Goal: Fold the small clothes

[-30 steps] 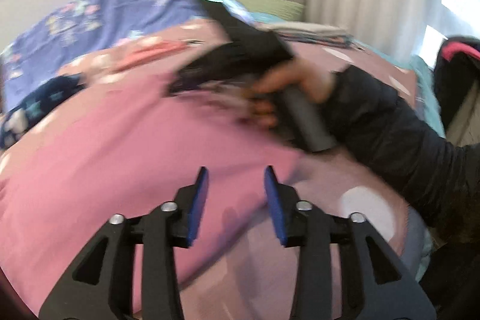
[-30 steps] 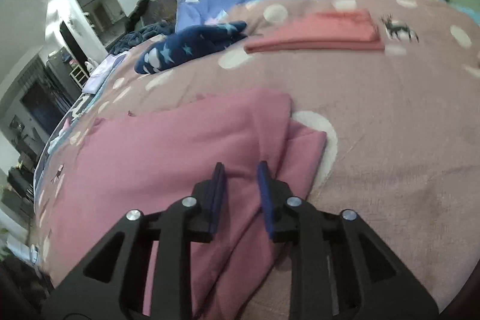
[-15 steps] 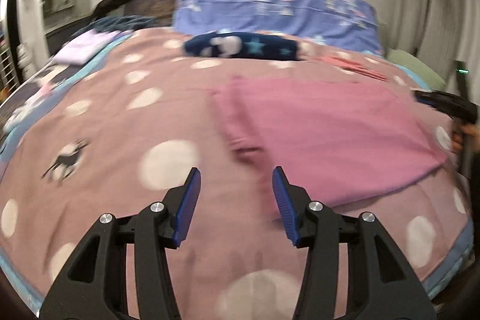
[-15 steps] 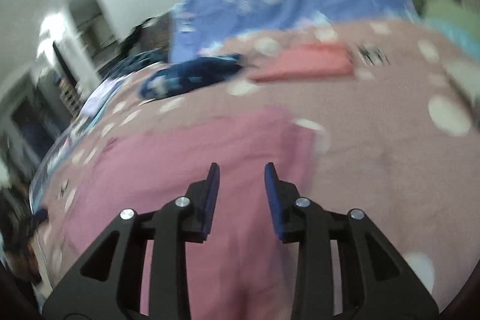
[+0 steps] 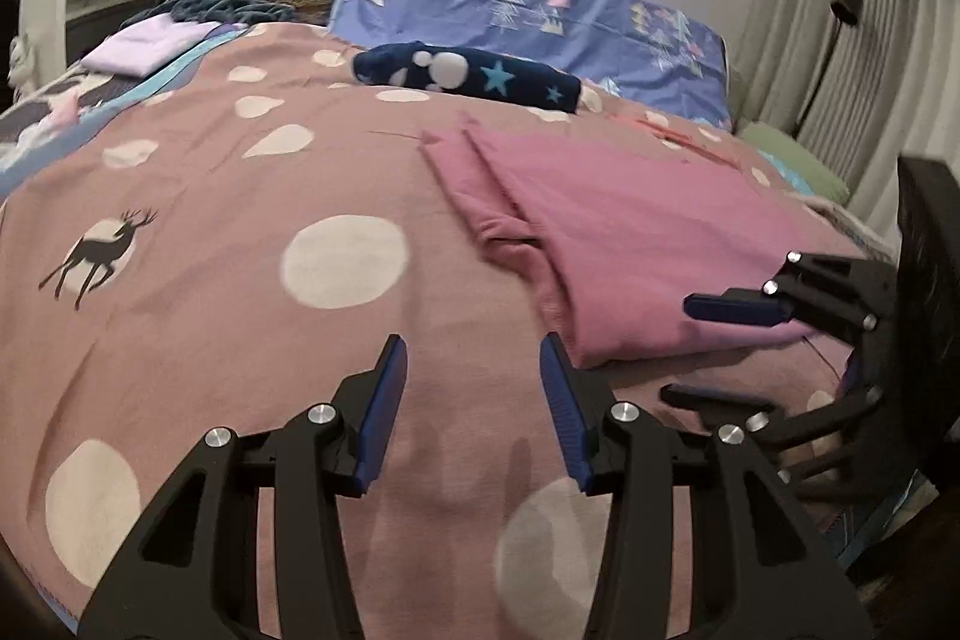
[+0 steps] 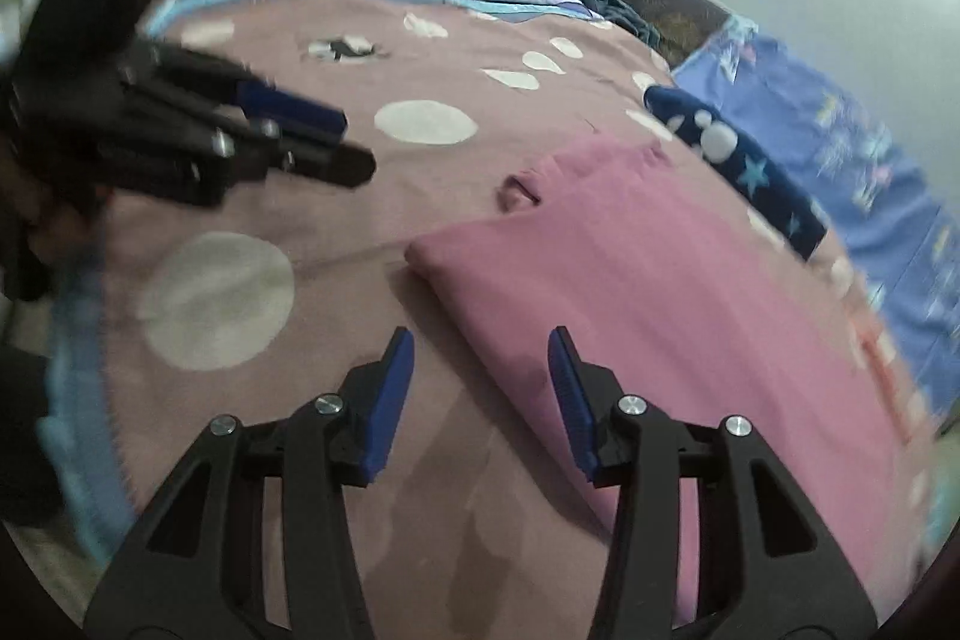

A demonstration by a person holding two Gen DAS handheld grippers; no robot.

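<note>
A pink garment (image 5: 630, 232) lies flat on the spotted bedspread (image 5: 240, 220), folded in layers with a sleeve end showing at its left edge. My left gripper (image 5: 471, 388) hovers over bare bedspread just left of the garment's near corner, its jaws closing a little with nothing between them. My right gripper (image 6: 480, 382) sits low at the near folded edge of the pink garment (image 6: 660, 292), its jaws opening, no cloth pinched. The left wrist view also shows the right gripper (image 5: 678, 349) side-on at that corner. In the right wrist view, the left gripper (image 6: 354, 142) is at the upper left.
A navy star-print garment (image 5: 468, 76) and a thin folded coral piece (image 5: 672, 130) lie behind the pink one, before a blue patterned pillow (image 5: 510, 4). A lilac folded cloth (image 5: 150, 43) sits far left. The bed's edge runs under both grippers, and curtains hang at the right.
Both grippers swung round to the bed's near edge. The right gripper's jaws, narrow over the pink cloth's fold earlier, stand wider now. The left moved off the garment to its left side.
</note>
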